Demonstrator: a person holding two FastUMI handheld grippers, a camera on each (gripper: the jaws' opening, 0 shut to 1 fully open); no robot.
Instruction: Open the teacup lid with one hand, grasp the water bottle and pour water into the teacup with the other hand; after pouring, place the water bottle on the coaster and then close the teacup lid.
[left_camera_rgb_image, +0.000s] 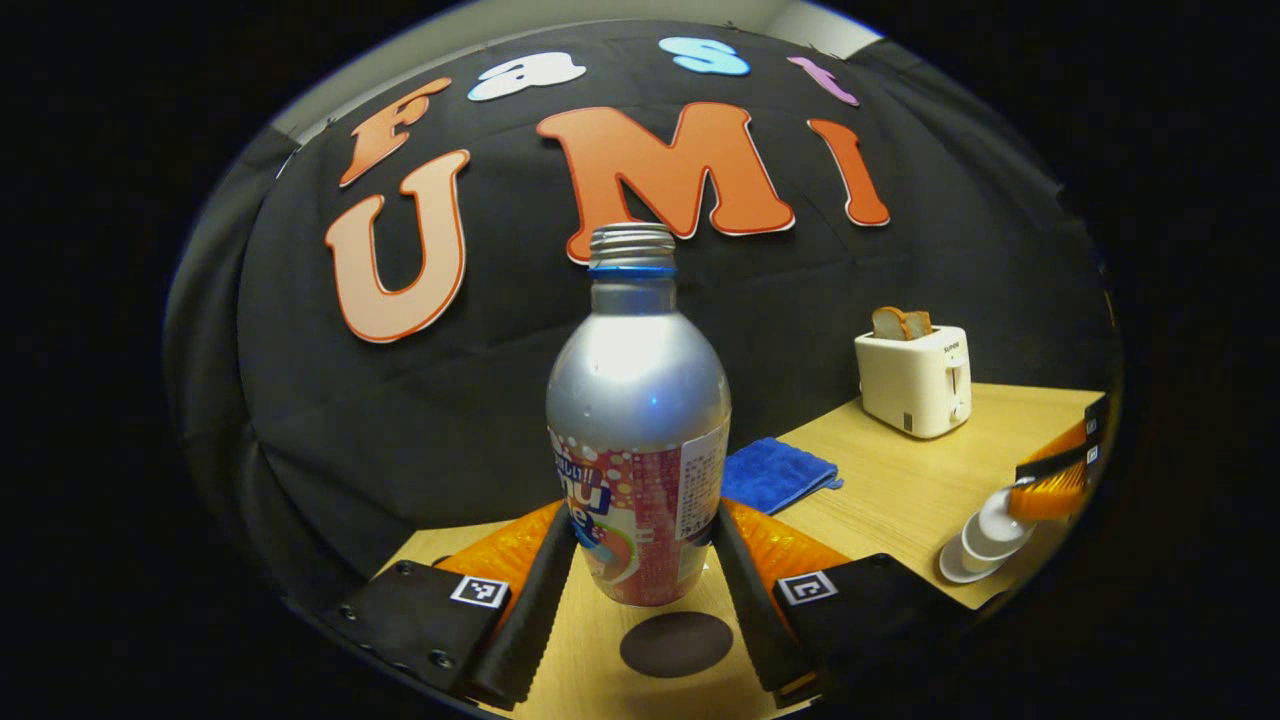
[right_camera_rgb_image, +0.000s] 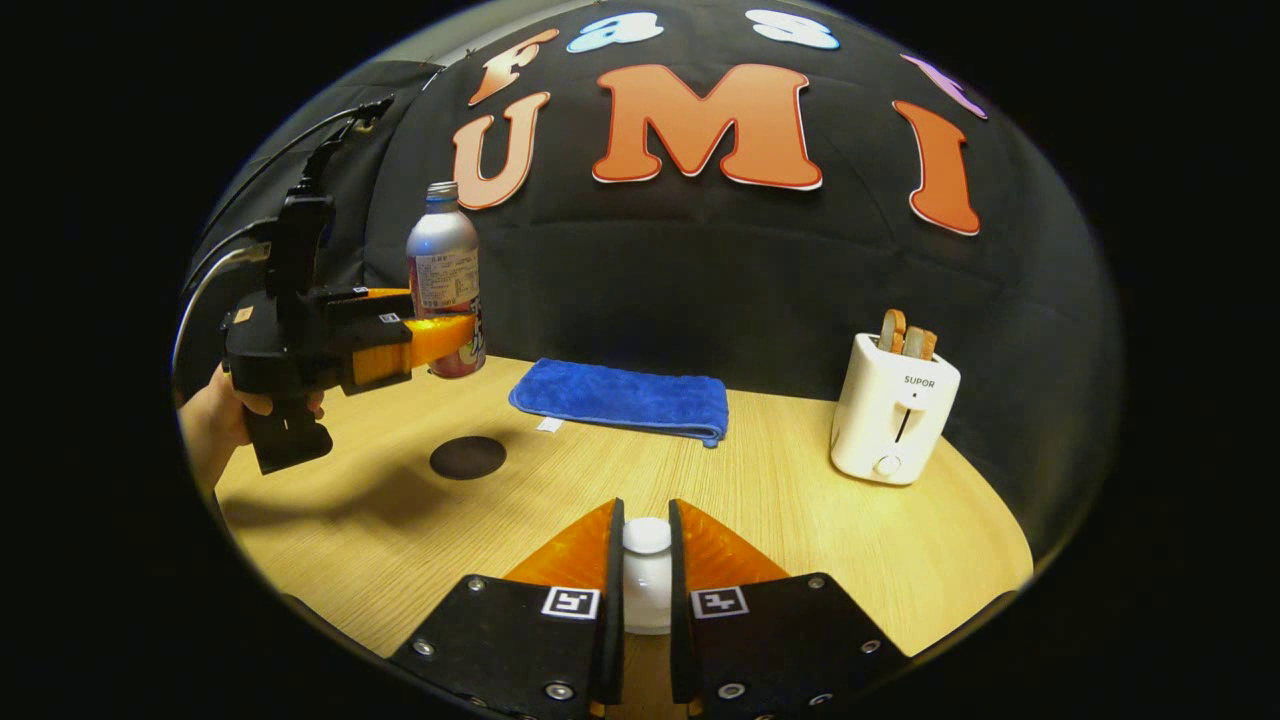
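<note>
My left gripper (left_camera_rgb_image: 645, 520) is shut on a silver water bottle (left_camera_rgb_image: 638, 400) with a colourful label and an uncapped threaded neck. The bottle is upright and held a little above the table, just behind the dark round coaster (left_camera_rgb_image: 676, 644). In the right gripper view the left gripper (right_camera_rgb_image: 440, 340) holds the bottle (right_camera_rgb_image: 443, 270) at the far left, with the coaster (right_camera_rgb_image: 467, 457) in front of it. My right gripper (right_camera_rgb_image: 645, 510) is shut on the white teacup lid (right_camera_rgb_image: 647, 560). The white teacup (left_camera_rgb_image: 985, 545) on its saucer sits under the right gripper (left_camera_rgb_image: 1045, 485); I cannot tell whether the lid is raised.
A folded blue cloth (right_camera_rgb_image: 620, 398) lies at the back of the wooden table (right_camera_rgb_image: 800, 520). A white toaster (right_camera_rgb_image: 893, 418) with bread slices stands at the back right. A hand (right_camera_rgb_image: 215, 420) holds the left gripper at the table's left edge.
</note>
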